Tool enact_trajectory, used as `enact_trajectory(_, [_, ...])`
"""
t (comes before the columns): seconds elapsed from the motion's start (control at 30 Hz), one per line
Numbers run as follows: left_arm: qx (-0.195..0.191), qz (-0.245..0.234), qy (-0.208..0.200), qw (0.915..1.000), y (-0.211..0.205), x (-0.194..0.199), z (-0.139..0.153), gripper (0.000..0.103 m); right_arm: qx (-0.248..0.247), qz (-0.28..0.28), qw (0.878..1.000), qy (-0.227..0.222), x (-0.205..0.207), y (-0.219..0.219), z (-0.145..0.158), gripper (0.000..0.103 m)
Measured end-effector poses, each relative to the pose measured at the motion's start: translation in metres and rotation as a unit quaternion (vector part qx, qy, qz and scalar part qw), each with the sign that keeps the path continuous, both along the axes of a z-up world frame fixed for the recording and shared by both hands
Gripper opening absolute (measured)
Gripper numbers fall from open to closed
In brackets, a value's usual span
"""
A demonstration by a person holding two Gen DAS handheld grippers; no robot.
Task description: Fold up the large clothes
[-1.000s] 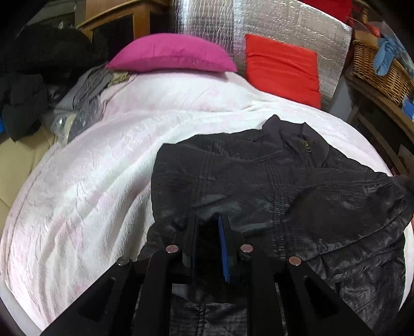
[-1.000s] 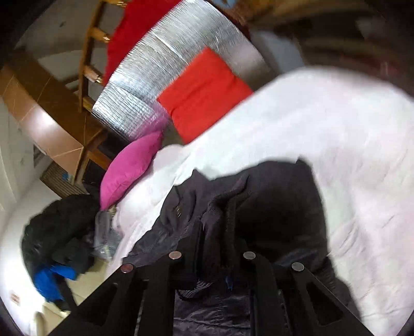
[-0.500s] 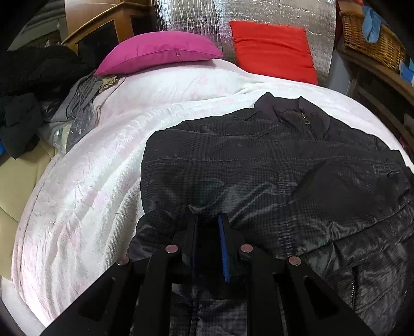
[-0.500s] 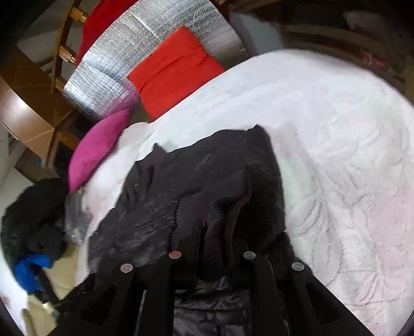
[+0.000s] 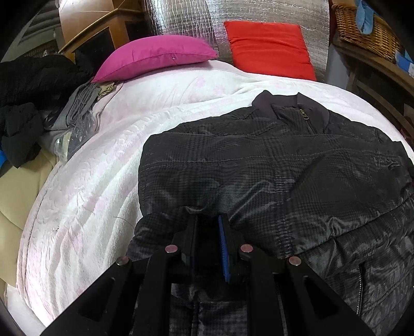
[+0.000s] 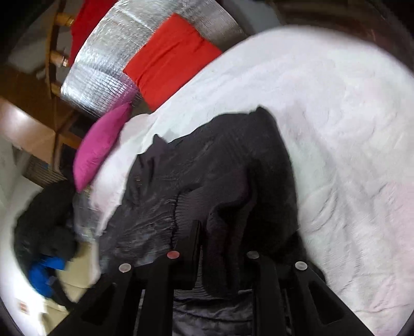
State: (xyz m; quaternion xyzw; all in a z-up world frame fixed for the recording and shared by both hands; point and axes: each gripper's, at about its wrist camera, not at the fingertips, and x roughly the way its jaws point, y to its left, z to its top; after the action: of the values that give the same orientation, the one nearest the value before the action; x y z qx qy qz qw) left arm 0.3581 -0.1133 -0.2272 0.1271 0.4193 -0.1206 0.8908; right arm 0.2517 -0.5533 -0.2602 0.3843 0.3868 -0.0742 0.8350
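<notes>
Both pairs of jaws are sitting nearly together with dark cloth pinched between them. On the left gripper (image 5: 208, 227) the two fingers are standing close, the blue pad (image 5: 223, 248) of one showing along its inner face, and a bunched fold of the black jacket (image 5: 271, 175) is filling the narrow gap. On the right gripper (image 6: 222, 232) the fingers are also closing on a thick gathered ridge of the same jacket (image 6: 207, 181), ribbed knit cloth running up between them; this view is blurring, so finer detail there is not readable.

Around the left gripper the jacket is lying spread face up, its collar and zip pull (image 5: 306, 117) pointing toward the far end of the bed, its quilted front smooth across the chest and creasing near the hem. In the right wrist view the garment is heaping up in folds beside the gripper.

Under the jacket a white bedspread (image 5: 85, 201) is covering the bed. At its far end a magenta pillow (image 5: 155, 58) is resting beside a red cushion (image 5: 269, 49), which is leaning against a silver foil panel (image 5: 186, 18). Off the bed's left edge a heap of dark clothes (image 5: 28, 103) is piling up, and a wicker basket (image 5: 367, 33) is standing at the upper right.
</notes>
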Motion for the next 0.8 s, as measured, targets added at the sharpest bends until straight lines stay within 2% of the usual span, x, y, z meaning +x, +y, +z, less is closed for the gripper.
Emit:
enact_trajectory(0.1, [0.004,-0.003,-0.003,1.0000,-0.001,-0.001,-0.001,0.016,-0.040,-0.002,0.999,-0.008,-0.003,0.009,0.013,0.017])
enact_trajectory(0.27, [0.013,-0.011,-0.010,0.9998,-0.002,-0.005,-0.002,0.016,-0.066,0.004,0.997,-0.032,-0.020,0.014,0.034,0.016])
enact_trajectory(0.4, [0.019,-0.014,-0.015,0.9996,-0.001,-0.007,-0.003,0.016,-0.071,0.012,0.997,0.002,-0.016,0.014,0.020,0.016])
enact_trajectory(0.47, [0.021,-0.014,-0.015,0.9996,-0.002,-0.007,-0.003,0.016,-0.063,0.014,0.998,0.025,-0.012,0.012,0.008,0.016])
enact_trajectory(0.57, [0.028,-0.012,-0.015,0.9994,-0.002,-0.006,-0.005,0.019,-0.038,0.019,0.999,0.033,-0.008,0.006,0.000,0.017])
enact_trajectory(0.6, [0.031,-0.012,-0.015,0.9993,-0.002,-0.006,-0.004,0.021,-0.020,0.018,0.999,0.033,-0.009,0.003,-0.002,0.017])
enact_trajectory(0.63, [0.031,-0.010,-0.014,0.9994,-0.001,-0.005,-0.003,0.034,0.005,0.015,0.999,0.031,-0.010,-0.002,-0.003,0.017])
enact_trajectory(0.67, [0.025,-0.008,-0.012,0.9996,0.002,-0.004,0.001,0.057,0.031,0.014,0.999,0.030,-0.012,-0.007,-0.006,0.018])
enact_trajectory(0.73, [-0.004,-0.001,-0.010,0.9999,0.014,0.001,0.011,0.080,0.078,0.015,0.997,0.024,-0.012,-0.014,-0.010,0.020])
enact_trajectory(0.8, [-0.056,0.008,-0.010,0.9983,0.034,0.008,0.026,0.080,0.101,0.012,0.995,0.011,-0.014,-0.019,-0.010,0.033])
